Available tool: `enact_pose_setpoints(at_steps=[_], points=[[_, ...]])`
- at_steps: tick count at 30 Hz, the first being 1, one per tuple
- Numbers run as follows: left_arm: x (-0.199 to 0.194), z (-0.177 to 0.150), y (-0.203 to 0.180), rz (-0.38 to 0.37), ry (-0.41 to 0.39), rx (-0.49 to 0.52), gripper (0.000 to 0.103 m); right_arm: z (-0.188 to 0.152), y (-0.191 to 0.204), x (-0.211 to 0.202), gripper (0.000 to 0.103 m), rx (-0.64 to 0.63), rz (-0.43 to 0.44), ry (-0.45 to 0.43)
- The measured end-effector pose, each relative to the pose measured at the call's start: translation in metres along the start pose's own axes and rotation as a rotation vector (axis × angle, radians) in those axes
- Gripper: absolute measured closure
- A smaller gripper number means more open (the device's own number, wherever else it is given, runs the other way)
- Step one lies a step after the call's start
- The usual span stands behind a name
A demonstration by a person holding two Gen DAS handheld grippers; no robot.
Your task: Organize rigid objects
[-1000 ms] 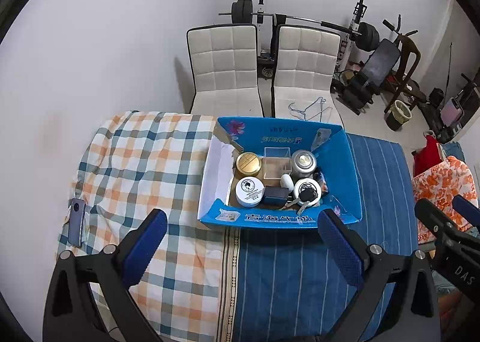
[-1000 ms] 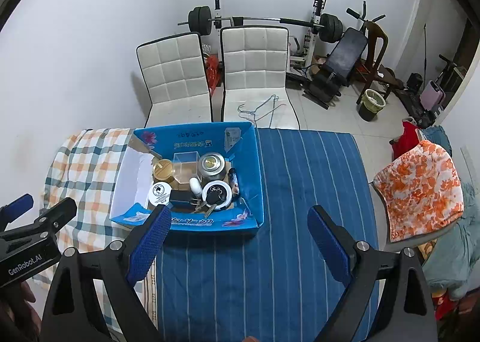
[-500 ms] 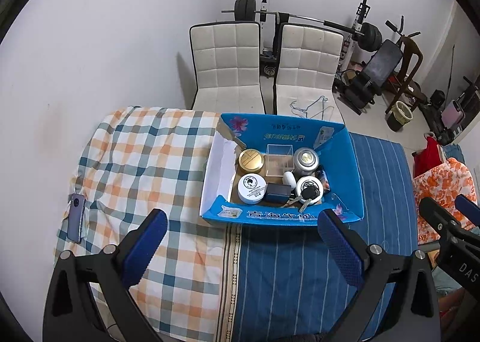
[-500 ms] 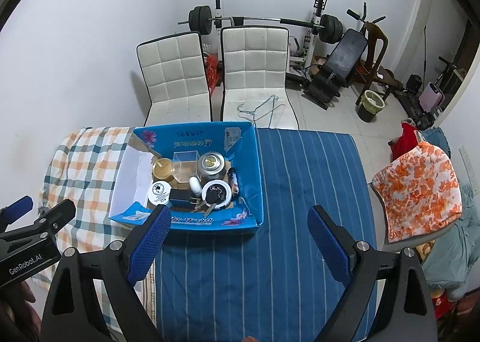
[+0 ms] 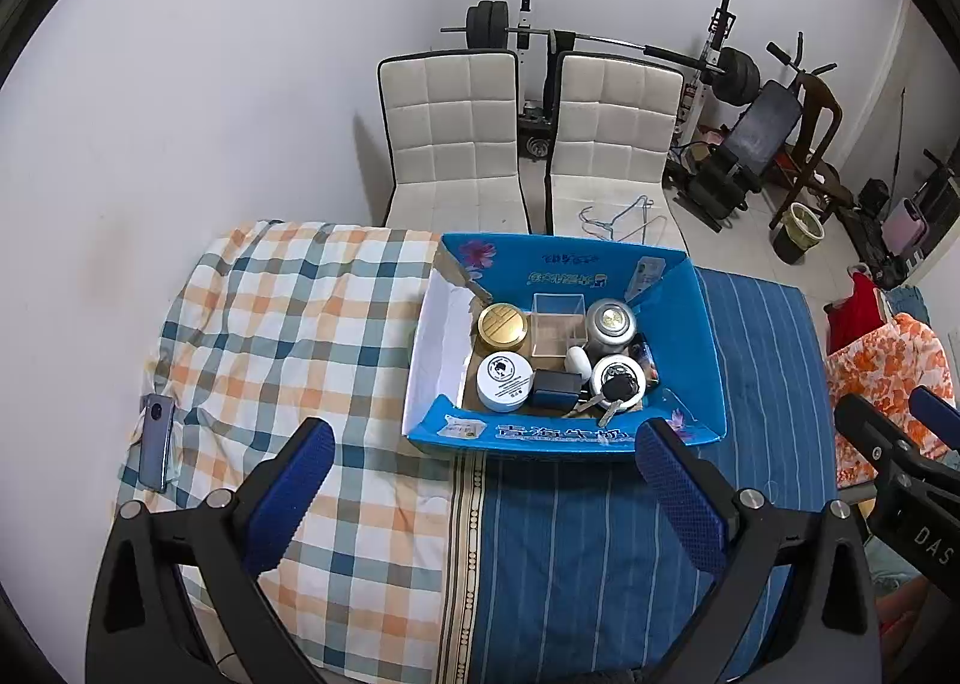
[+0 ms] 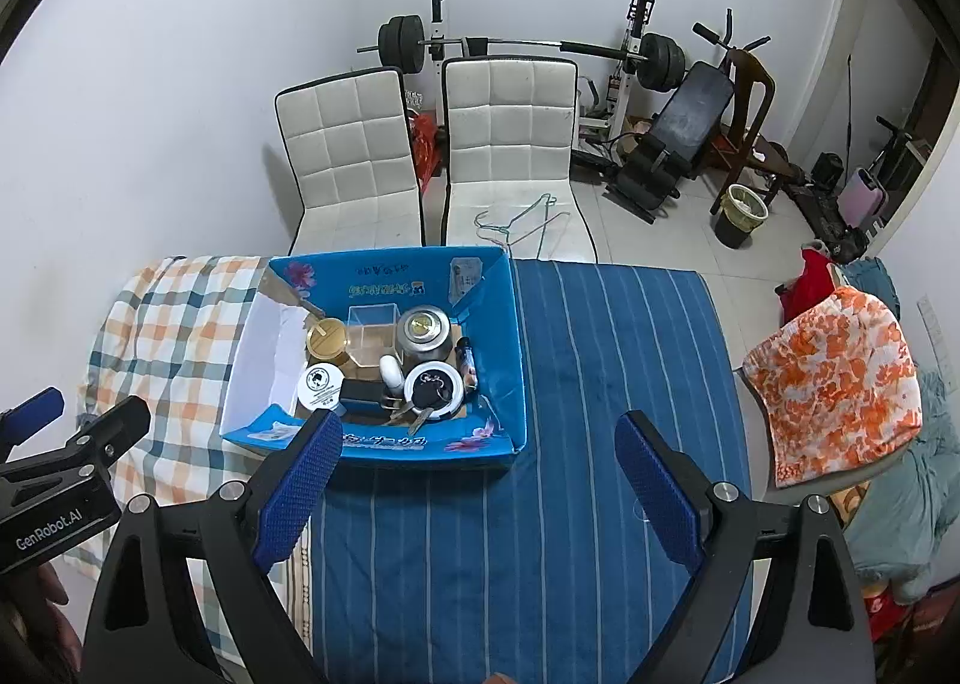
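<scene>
A blue cardboard box (image 5: 558, 435) (image 6: 384, 279) stands on the table at the seam between the plaid and striped cloths. It holds a gold-lidded jar (image 5: 503, 326), a clear plastic case (image 5: 558, 321), a silver tin (image 5: 610, 321), a white jar (image 5: 504, 381), a dark small box (image 5: 555, 387) and keys on a white round lid (image 5: 618, 384) (image 6: 432, 393). My left gripper (image 5: 480, 438) hangs open above the box's near edge, holding nothing. My right gripper (image 6: 478, 426) is also open and empty, above the blue cloth just right of the box.
A phone (image 5: 156, 441) lies at the left edge of the plaid cloth (image 5: 288, 336). Blue striped cloth (image 6: 600, 384) covers the right half. Two white chairs (image 5: 456, 144) (image 6: 510, 144) stand behind the table. An orange floral cloth (image 6: 834, 384) drapes a seat on the right.
</scene>
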State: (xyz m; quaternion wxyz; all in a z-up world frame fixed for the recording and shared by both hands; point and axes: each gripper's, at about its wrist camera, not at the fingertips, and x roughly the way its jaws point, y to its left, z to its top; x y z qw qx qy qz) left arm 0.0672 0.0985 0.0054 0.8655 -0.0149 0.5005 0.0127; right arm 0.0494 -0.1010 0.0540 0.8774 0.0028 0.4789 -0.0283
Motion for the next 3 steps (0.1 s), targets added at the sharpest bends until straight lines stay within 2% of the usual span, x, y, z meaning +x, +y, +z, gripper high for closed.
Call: enact_pose_setpoints(at_steps=[3], points=[[-0.004, -0.0012, -0.0013, -0.003, -0.007, 0.0, 0.0, 0.0, -0.0008, -0.0017, 0.009, 0.0, 0.001, -0.002]])
